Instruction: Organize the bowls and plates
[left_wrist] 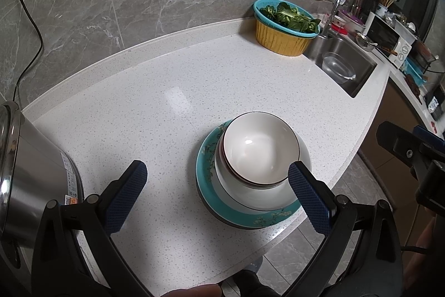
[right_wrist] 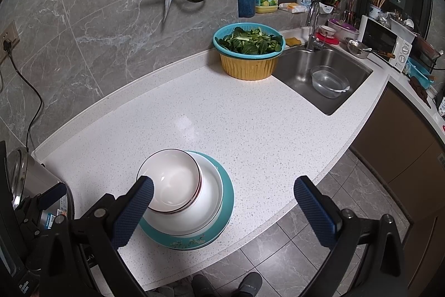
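A stack of dishes stands near the counter's front edge. A teal floral plate (left_wrist: 204, 166) (right_wrist: 194, 241) is at the bottom, with a wide white bowl (left_wrist: 250, 199) (right_wrist: 211, 199) on it. A smaller white bowl with a dark rim (left_wrist: 261, 149) (right_wrist: 172, 180) sits on top, tilted. My left gripper (left_wrist: 217, 169) is open, with its right finger close beside the top bowl's rim. My right gripper (right_wrist: 222, 183) is open too, and its left finger overlaps the top bowl's near rim. Neither holds anything. Each gripper shows at the edge of the other's view.
A steel cooker (left_wrist: 27, 171) (right_wrist: 27, 180) stands at the left, its cord running up the wall. A yellow basin with a teal colander of greens (left_wrist: 283, 27) (right_wrist: 250, 52) sits at the back, beside the sink (right_wrist: 328, 74). A person's slippers (right_wrist: 228, 286) are on the floor below the counter edge.
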A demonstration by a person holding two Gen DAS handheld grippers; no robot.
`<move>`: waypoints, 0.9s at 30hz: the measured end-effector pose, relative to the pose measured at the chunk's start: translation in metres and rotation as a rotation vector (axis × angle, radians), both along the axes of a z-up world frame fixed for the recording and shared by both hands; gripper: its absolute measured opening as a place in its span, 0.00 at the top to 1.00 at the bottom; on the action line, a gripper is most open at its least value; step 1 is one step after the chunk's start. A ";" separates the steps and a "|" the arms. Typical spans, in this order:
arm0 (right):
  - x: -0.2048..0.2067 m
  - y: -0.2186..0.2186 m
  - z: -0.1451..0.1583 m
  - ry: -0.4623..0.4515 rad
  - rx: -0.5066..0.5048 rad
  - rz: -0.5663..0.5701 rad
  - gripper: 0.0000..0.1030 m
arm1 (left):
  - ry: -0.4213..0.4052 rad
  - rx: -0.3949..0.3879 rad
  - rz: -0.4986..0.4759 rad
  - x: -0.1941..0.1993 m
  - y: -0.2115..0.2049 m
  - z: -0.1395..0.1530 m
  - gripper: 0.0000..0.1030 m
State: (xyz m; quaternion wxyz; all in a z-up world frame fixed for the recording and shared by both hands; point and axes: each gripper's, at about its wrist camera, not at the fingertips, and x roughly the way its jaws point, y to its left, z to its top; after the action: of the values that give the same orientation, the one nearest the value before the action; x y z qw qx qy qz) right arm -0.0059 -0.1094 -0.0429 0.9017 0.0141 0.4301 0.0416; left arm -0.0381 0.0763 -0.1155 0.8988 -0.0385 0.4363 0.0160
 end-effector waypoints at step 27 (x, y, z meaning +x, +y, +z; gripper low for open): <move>-0.001 -0.003 -0.005 0.004 0.001 0.002 0.00 | 0.002 -0.003 -0.003 0.002 0.000 -0.002 0.00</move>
State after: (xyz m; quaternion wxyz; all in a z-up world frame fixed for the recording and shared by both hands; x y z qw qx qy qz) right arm -0.0067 -0.1121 -0.0476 0.9009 0.0141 0.4318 0.0426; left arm -0.0363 0.0762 -0.1174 0.8983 -0.0395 0.4375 0.0142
